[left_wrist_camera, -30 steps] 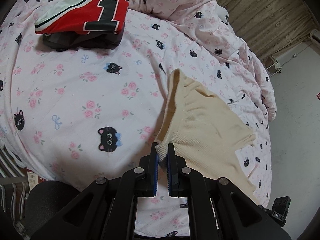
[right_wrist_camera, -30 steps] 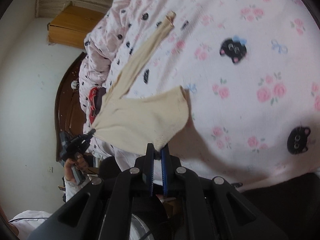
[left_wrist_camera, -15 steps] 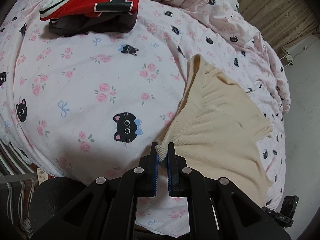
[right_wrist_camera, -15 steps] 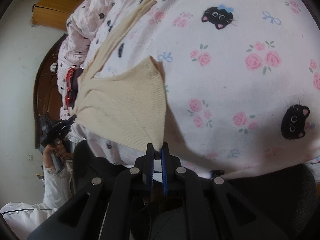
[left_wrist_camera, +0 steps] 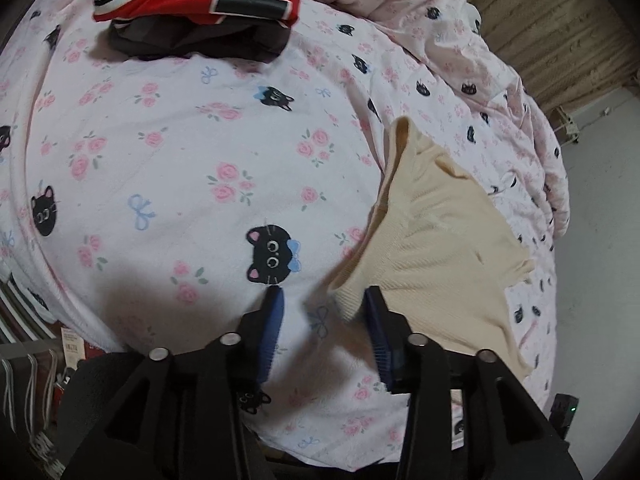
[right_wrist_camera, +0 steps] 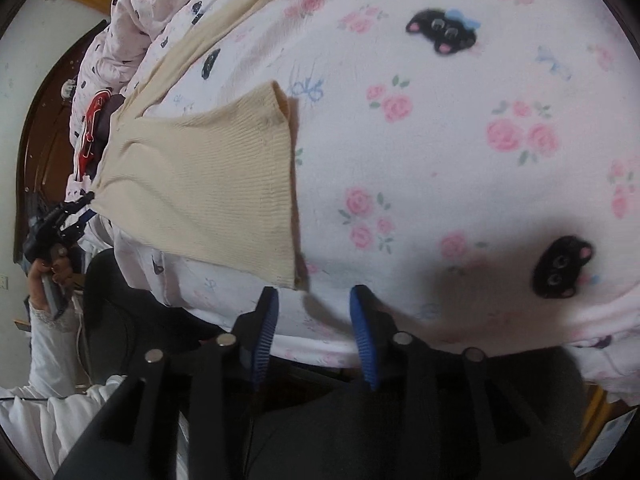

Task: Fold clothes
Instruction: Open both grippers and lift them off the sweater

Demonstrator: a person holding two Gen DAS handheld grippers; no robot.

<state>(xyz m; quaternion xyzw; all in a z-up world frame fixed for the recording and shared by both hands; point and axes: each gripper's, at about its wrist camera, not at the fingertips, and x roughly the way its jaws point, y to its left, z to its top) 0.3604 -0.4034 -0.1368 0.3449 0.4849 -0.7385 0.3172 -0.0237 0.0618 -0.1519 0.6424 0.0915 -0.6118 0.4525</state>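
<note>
Both tools, left tool (left_wrist_camera: 322, 304) and right tool (right_wrist_camera: 312, 300), gape wide beside ribbed cream knit garment (left_wrist_camera: 436, 248).

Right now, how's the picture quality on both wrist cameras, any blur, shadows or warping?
Left wrist view: heavy fisheye bulge, dark corners; the left claw casts a soft shadow on the bedsheet; the cream top looks sharp. Right wrist view: same warping, the cat print near the top smeared, a dark shadow ahead of the right claw.
</note>
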